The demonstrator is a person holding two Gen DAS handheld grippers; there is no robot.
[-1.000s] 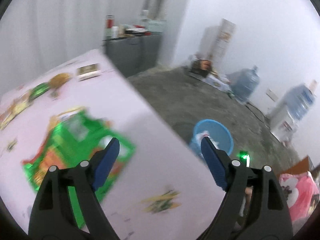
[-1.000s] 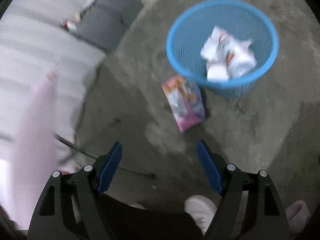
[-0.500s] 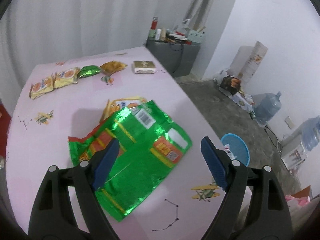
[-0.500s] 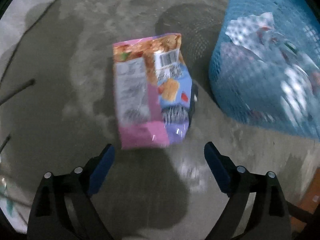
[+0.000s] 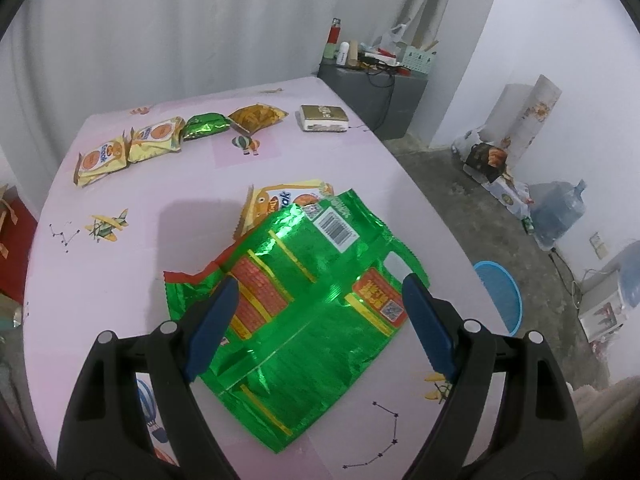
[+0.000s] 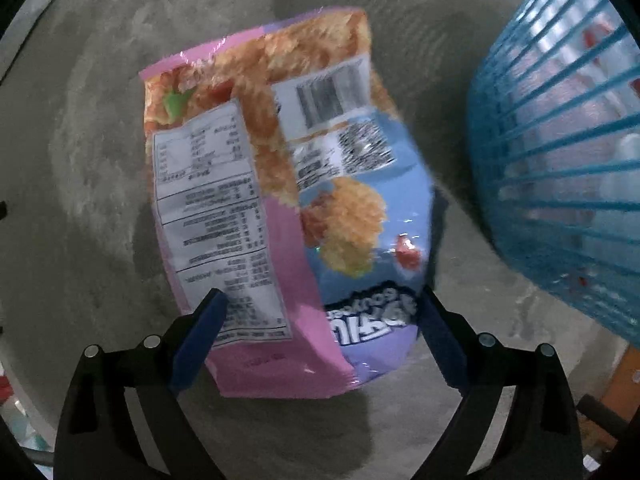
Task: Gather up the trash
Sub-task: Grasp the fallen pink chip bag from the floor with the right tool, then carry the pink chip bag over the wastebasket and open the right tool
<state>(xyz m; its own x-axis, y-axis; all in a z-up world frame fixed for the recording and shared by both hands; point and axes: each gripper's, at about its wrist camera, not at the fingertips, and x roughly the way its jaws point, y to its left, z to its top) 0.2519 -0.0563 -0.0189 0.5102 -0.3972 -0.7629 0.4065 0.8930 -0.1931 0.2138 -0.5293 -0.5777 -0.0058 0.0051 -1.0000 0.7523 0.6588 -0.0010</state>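
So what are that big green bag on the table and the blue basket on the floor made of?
The green bag looks like thin metallised plastic film: it is glossy, throws bright glints and holds sharp creases. The blue basket looks like moulded plastic, probably fairly stiff: even colour and thin ribs in an open lattice, with a dull sheen.

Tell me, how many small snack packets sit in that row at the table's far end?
4: two yellow biscuit packets at the left, then a green packet, then an orange-brown packet. The flat box beyond isn't counted.
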